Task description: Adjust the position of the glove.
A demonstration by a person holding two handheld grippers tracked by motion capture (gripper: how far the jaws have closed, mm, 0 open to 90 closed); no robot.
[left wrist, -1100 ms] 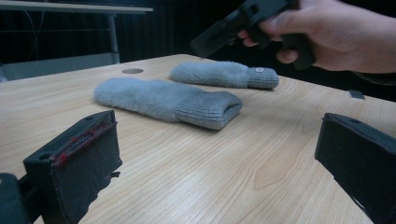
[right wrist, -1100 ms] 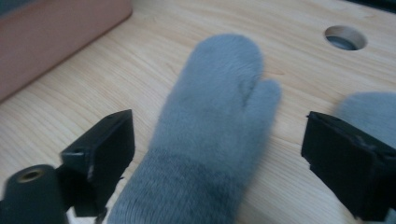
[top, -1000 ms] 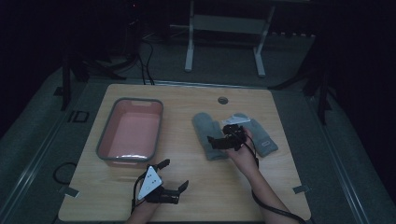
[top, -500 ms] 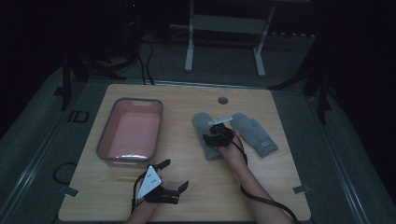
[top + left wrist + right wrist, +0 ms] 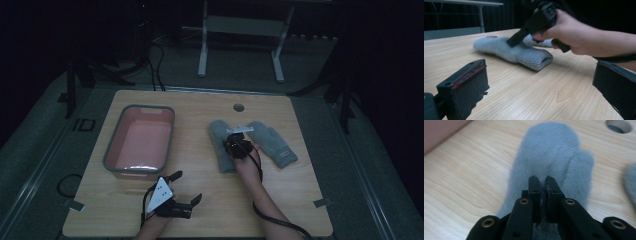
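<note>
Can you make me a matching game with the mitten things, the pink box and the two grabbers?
Things:
1. left mitten
2. right mitten
3. pink tub
4. left hand-held gripper

States:
A. open, above bare table
B. lying free, nothing touching it
C. pinched by the right hand-held gripper, whose jaws have just been closing
D. stands at the table's left, nothing inside

Pairs: 1-C, 2-B, 3-D, 4-A
</note>
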